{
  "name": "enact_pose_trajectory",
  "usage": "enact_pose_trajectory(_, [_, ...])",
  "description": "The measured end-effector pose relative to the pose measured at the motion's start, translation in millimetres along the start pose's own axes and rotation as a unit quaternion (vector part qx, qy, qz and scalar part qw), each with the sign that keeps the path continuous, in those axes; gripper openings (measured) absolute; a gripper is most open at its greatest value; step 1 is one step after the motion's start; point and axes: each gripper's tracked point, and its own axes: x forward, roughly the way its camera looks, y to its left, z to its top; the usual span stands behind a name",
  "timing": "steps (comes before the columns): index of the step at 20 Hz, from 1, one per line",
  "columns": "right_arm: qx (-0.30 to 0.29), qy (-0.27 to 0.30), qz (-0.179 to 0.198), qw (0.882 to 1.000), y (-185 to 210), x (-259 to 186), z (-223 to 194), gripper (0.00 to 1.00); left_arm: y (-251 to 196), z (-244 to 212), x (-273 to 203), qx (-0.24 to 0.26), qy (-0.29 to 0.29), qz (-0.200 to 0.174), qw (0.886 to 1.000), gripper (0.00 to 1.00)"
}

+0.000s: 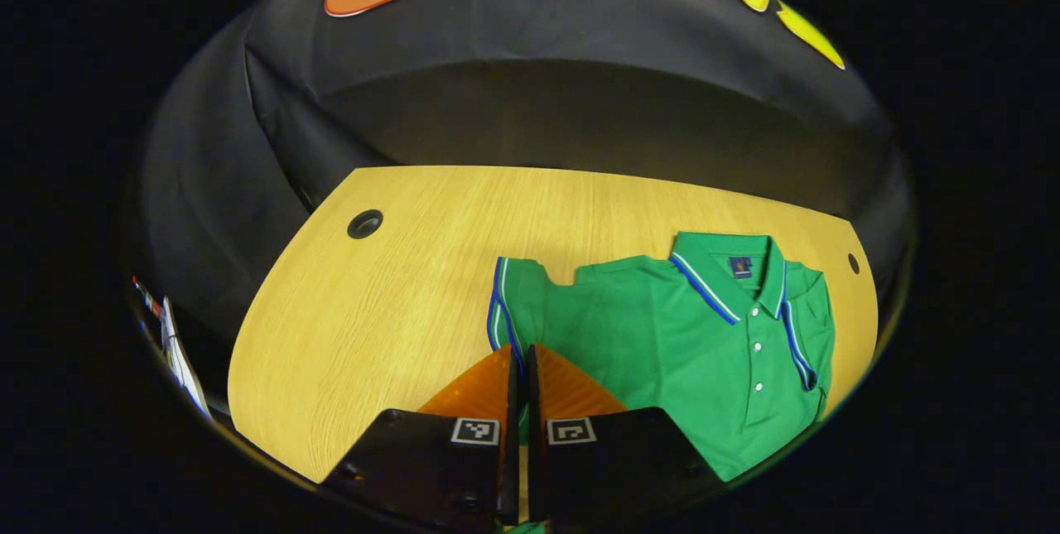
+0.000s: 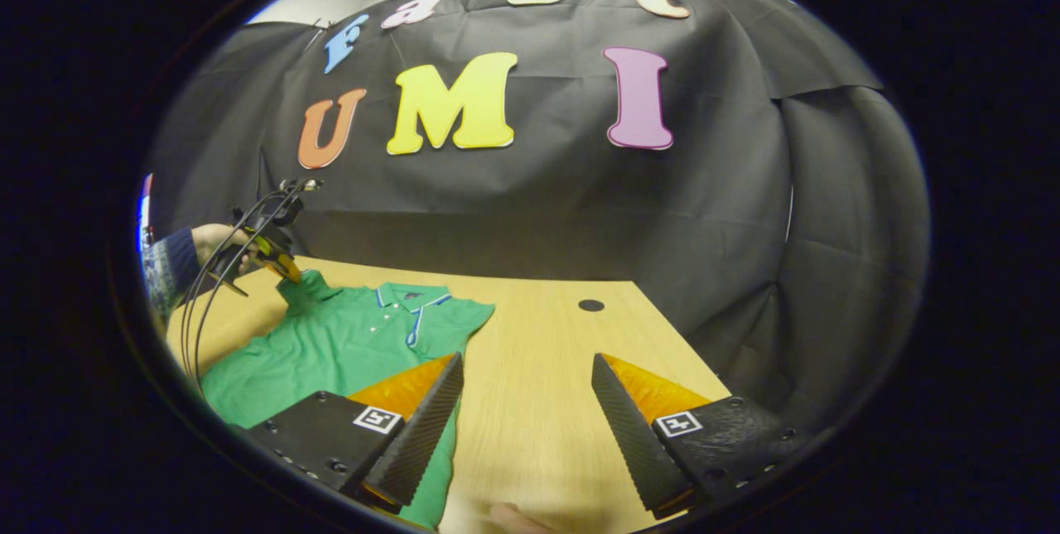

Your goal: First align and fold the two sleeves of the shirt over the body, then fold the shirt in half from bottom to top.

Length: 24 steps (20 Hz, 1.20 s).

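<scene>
1. Sleeve step: your left gripper point(image 1: 520, 368) is clamped on the left sleeve point(image 1: 507, 302) of the green shirt point(image 1: 662, 335), which lies on the surface point(image 1: 397, 286).
2. Your right gripper point(image 2: 526, 401) hangs with fingers apart, holding nothing, beside the shirt.
3. Next, I'd say: carry that sleeve across the body, edges aligned.

The shirt point(image 2: 348, 343) lies on the table point(image 2: 546, 368), left gripper point(image 2: 286, 269) at its sleeve.
</scene>
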Motion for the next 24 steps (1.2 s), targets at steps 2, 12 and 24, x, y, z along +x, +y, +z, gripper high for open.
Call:
enact_pose_trajectory(2, [0.001, 0.002, -0.002, 1.000, -0.4, 0.3, -3.9, 0.95, -17.3, -0.7, -0.7, 0.023, 0.000, 0.002, 1.000, 0.07])
enact_pose_trajectory(12, [0.003, 0.014, -0.010, 1.000, -13.2, -17.3, -18.3, 0.97, -103.1, -0.8, -29.2, 0.023, -0.025, -0.081, 0.996, 0.60])
enact_pose_trajectory(24, [-0.001, -0.031, -0.024, 0.999, 19.9, -99.6, -14.1, 0.95, -71.3, -35.0, -179.6, 0.008, -0.183, -0.101, 0.978, 0.97])
